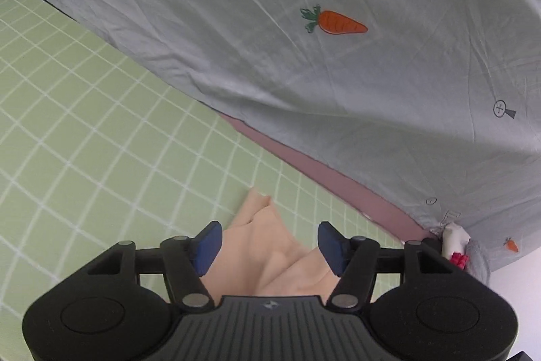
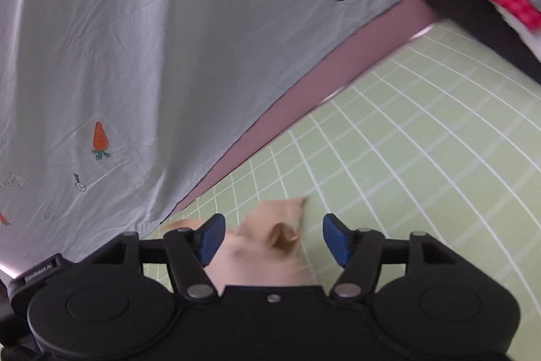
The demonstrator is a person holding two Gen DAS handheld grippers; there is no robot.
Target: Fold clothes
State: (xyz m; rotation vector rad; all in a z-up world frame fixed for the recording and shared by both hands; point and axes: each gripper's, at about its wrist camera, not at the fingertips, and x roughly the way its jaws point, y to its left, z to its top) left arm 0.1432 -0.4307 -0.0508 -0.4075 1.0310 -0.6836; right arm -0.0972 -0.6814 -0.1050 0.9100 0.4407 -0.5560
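The left gripper (image 1: 268, 246) is tilting downward, jaws standing apart — nothing pinched. The right gripper (image 2: 273, 239) is doing likewise — blue pads (image 2: 212, 237) clear.

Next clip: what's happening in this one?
A person is folding a peach garment on a green grid mat, with a claw in each hand. Both the left claw and the right claw are open, each with a corner of the garment lying loose between its pads rather than pinched. A grey sheet printed with carrots lies beyond the mat.
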